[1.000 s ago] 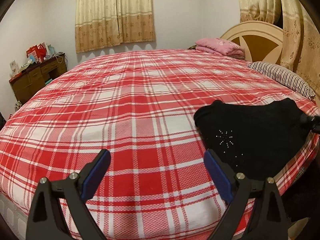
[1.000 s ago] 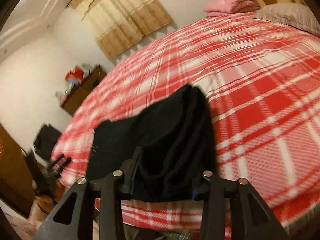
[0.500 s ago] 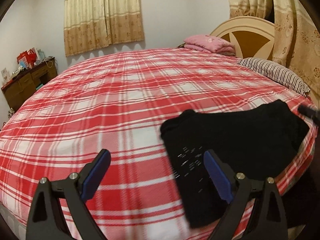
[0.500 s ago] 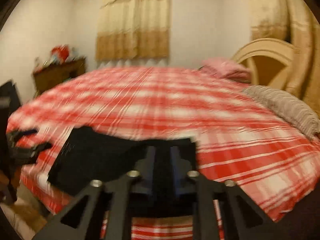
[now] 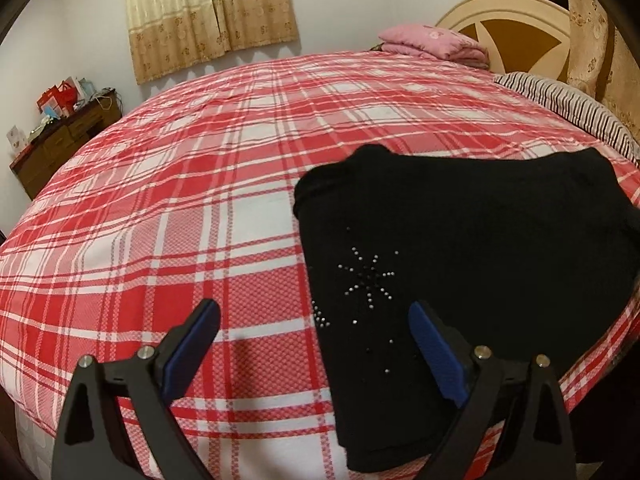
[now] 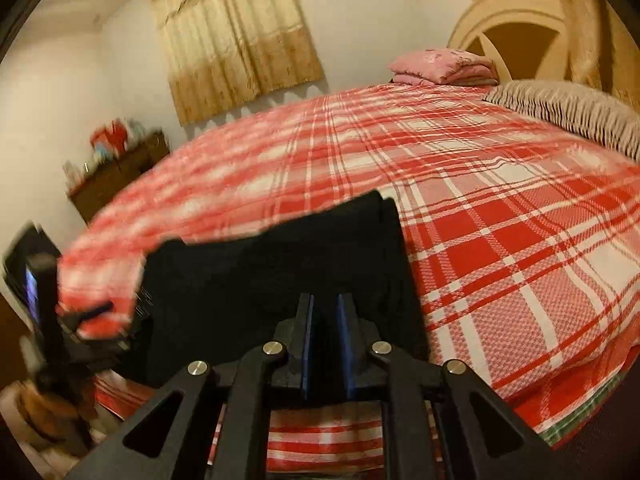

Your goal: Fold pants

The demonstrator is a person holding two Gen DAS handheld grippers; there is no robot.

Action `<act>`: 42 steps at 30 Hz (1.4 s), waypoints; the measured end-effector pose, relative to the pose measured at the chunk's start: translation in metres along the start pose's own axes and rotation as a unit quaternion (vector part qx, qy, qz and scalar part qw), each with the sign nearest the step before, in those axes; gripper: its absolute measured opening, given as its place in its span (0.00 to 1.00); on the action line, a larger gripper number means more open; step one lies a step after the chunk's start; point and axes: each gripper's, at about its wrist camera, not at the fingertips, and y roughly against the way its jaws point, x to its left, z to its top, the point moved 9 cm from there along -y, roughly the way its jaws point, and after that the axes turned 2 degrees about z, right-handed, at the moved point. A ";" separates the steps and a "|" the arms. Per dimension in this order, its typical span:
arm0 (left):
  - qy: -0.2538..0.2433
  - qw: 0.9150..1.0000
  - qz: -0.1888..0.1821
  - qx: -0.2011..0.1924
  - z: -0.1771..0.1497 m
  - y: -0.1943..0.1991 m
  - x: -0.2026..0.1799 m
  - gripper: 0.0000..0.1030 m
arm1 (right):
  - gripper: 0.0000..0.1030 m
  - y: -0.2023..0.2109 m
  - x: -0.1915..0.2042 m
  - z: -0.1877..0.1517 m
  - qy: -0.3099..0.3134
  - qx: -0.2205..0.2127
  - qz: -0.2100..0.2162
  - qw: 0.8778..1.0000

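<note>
The folded black pants [image 5: 460, 256] with a rhinestone star lie on the red plaid bed [image 5: 192, 200] near its front right edge. My left gripper [image 5: 314, 320] is open and empty just above the bed; its right finger is over the pants' near edge. In the right wrist view the pants [image 6: 280, 280] lie in front of my right gripper [image 6: 325, 308]. Its jaws are nearly closed with a narrow gap, and the pants' near edge sits between them. The left gripper shows blurred at the left edge [image 6: 40, 292].
A pink folded blanket [image 5: 436, 42] and a striped pillow [image 5: 568, 108] lie by the round headboard [image 5: 508, 24] at the far right. A wooden dresser [image 5: 60, 140] with clutter stands at the left wall. Curtains [image 5: 212, 12] hang behind the bed.
My right gripper has narrowed on the pants and set them flat on the bed. My left gripper moved closer to the pants, which now lie under its right finger.
</note>
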 end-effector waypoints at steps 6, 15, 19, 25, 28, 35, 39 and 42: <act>0.010 1.000 -0.011 0.000 0.006 0.000 -0.004 0.95 | 0.81 0.009 -0.017 0.020 -0.057 -0.046 -0.010 0.997; 0.092 0.992 -0.065 0.049 -0.004 -0.018 -0.005 1.00 | 0.80 -0.028 -0.003 -0.011 0.017 0.032 -0.057 0.998; 0.085 0.992 -0.081 0.045 -0.007 -0.015 -0.015 1.00 | 0.65 -0.030 0.005 -0.018 0.034 0.040 -0.056 0.997; 0.073 0.990 -0.116 0.041 -0.007 -0.010 -0.029 0.88 | 0.41 -0.028 -0.008 -0.021 0.012 0.033 -0.056 0.998; 0.052 0.991 -0.117 0.027 -0.005 -0.003 -0.036 0.54 | 0.39 -0.028 -0.001 -0.025 0.042 0.032 -0.077 0.996; 0.061 0.988 -0.140 0.015 0.002 0.003 -0.037 0.20 | 0.28 -0.025 0.010 -0.022 0.078 0.016 -0.105 0.991; 0.057 0.990 -0.128 -0.014 0.011 0.015 -0.032 0.20 | 0.27 -0.016 0.023 -0.014 0.098 0.003 -0.108 0.989; 0.042 0.992 -0.114 -0.037 0.020 0.026 -0.029 0.20 | 0.27 -0.006 0.044 -0.006 0.118 -0.013 -0.099 0.988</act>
